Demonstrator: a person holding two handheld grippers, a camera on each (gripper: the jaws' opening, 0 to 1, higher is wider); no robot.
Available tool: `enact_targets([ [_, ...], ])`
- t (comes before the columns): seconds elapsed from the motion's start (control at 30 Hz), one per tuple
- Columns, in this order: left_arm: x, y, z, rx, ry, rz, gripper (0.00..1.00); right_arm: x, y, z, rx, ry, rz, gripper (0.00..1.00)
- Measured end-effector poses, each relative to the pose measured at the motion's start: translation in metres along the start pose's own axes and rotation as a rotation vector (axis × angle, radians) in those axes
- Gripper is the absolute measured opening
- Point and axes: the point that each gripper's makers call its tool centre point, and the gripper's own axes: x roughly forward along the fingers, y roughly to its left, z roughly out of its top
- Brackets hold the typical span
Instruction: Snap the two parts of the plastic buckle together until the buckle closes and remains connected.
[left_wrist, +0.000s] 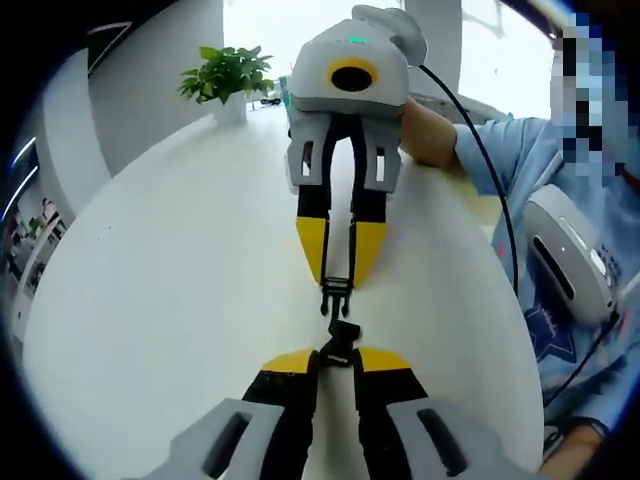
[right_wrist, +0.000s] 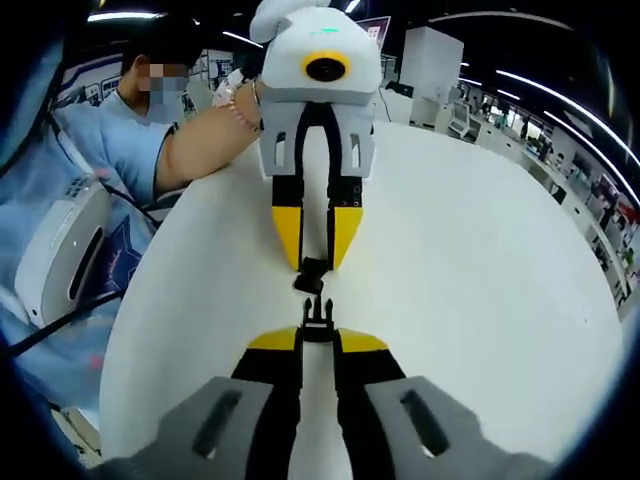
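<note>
The black buckle is in two halves, held tip to tip over the white table (left_wrist: 180, 300). My left gripper (left_wrist: 337, 357) is shut on the socket half (left_wrist: 343, 338), which sticks out past its yellow fingertips. Facing it, my right gripper (left_wrist: 338, 270) is shut on the pronged half (left_wrist: 336, 297), and a black strap (left_wrist: 352, 235) runs back between its jaws. In the right gripper view, the right gripper (right_wrist: 318, 340) holds the pronged half (right_wrist: 317, 312) just below the socket half (right_wrist: 312, 272) in the left gripper (right_wrist: 315, 255). A small gap separates the halves.
A person in a light blue shirt (right_wrist: 110, 150) sits at the table's edge, an arm (right_wrist: 205, 135) reaching behind the left gripper. A potted plant (left_wrist: 228, 72) stands at the far side. A black cable (left_wrist: 490, 190) trails from the right gripper. A white device (right_wrist: 60, 255) rests at the person's side.
</note>
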Motion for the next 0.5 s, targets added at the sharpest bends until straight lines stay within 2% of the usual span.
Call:
enact_targets([
  [0.23,0.0001,-0.0011,-0.0002,0.043,-0.006,0.002,0.15,-0.0001,0.0073,0.0001,-0.015,-0.001,0.022,0.11],
  [0.5,0.0014,-0.0023,0.0006,0.045,-0.009,-0.009,0.15,0.0018,0.0081,0.0019,-0.018,-0.009,0.026,0.11],
])
